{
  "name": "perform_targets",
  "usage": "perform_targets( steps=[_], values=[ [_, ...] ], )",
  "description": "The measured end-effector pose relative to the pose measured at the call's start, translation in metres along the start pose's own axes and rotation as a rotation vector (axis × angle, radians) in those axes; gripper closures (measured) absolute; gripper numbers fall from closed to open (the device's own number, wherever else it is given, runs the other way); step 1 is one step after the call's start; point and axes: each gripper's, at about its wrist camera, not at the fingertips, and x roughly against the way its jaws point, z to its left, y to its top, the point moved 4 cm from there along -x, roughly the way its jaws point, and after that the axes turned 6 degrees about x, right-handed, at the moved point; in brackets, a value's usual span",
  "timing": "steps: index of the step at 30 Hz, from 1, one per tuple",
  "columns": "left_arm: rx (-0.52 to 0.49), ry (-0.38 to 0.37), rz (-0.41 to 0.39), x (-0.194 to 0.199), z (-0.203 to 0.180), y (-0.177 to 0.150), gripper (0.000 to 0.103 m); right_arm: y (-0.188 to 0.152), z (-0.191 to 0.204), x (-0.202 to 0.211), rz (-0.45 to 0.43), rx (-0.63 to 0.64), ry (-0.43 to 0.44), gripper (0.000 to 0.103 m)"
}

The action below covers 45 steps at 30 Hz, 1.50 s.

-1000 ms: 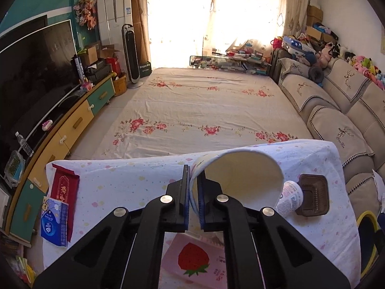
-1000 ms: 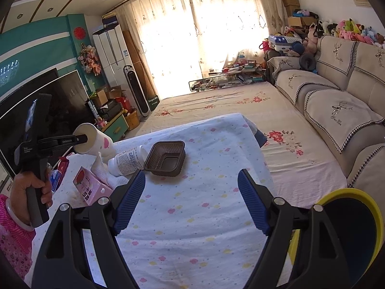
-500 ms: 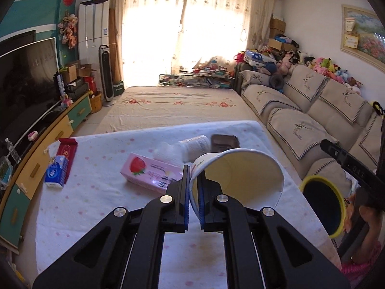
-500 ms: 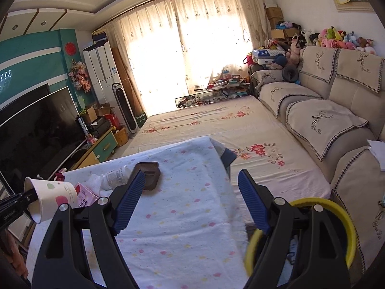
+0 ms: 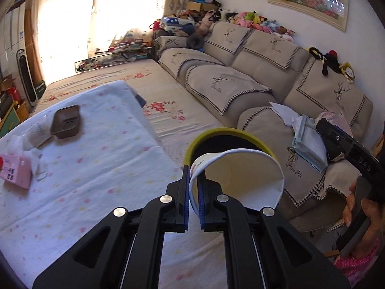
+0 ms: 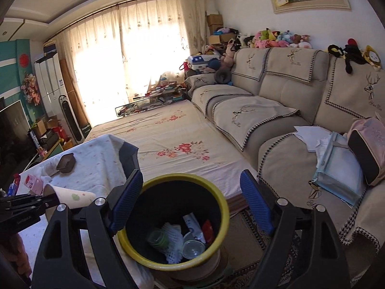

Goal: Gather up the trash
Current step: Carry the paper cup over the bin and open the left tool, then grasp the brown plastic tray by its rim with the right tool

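Observation:
My left gripper (image 5: 193,183) is shut on the rim of a white paper cup (image 5: 243,175), held on its side just in front of the yellow-rimmed trash bin (image 5: 216,132). The cup also shows in the right wrist view (image 6: 72,196), left of the bin (image 6: 216,207). My right gripper (image 6: 190,200) is open and empty, hovering above the bin, which holds several pieces of trash. On the table (image 5: 96,168) lie a brown plastic tray (image 5: 65,121), a pink tissue pack (image 5: 15,172) and crumpled tissue (image 5: 38,161).
A beige sofa (image 6: 276,110) runs along the right, with papers and a bag (image 6: 336,159) on its near seat. A floral mat (image 6: 168,130) covers the floor between the table and the sofa. A TV cabinet stands far left.
My left gripper has swung right with the cup, from over the table to the bin. My right gripper has moved right and tilted down over the bin.

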Motion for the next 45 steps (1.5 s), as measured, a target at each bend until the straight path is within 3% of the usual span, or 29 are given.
perform_targets(
  steps=[6,7,8,9,10,15,22,26,30,34,38,45],
  values=[
    [-0.034,-0.016,0.06,-0.055,-0.046,0.015,0.093,-0.012,-0.034,0.006,0.004,-0.035,-0.041,0.025],
    [-0.043,-0.012,0.066,-0.062,-0.052,0.016,0.08,-0.013,-0.038,0.006,0.003,-0.041,-0.043,0.025],
    [-0.047,-0.008,0.068,-0.068,-0.053,0.018,0.056,-0.014,-0.041,0.008,0.004,-0.047,-0.045,0.025],
    [-0.046,-0.004,0.065,-0.073,-0.057,0.019,0.047,-0.014,-0.044,0.008,0.004,-0.053,-0.044,0.025],
    [-0.046,0.001,0.062,-0.076,-0.057,0.02,0.042,-0.014,-0.043,0.008,0.004,-0.056,-0.043,0.025],
    [-0.01,-0.016,0.036,-0.059,-0.043,0.023,0.041,-0.015,-0.036,0.005,0.012,-0.052,-0.022,0.025],
    [0.086,0.035,-0.139,0.042,0.054,0.014,0.026,-0.007,0.021,-0.013,0.042,0.006,0.103,0.025],
    [0.115,0.179,-0.244,0.098,0.125,-0.001,0.022,0.002,0.076,-0.023,0.055,0.077,0.187,0.025],
    [0.182,0.306,-0.29,0.133,0.201,-0.019,0.014,0.011,0.134,-0.035,0.07,0.136,0.268,0.025],
    [0.238,0.413,-0.331,0.151,0.27,-0.035,0.005,0.021,0.195,-0.05,0.093,0.187,0.359,0.025],
    [0.294,0.505,-0.363,0.155,0.317,-0.055,0.005,0.033,0.253,-0.064,0.085,0.265,0.384,0.025],
    [0.353,0.467,-0.334,0.154,0.343,-0.066,0.005,0.045,0.329,-0.129,0.124,0.356,0.349,0.025]
  ],
)
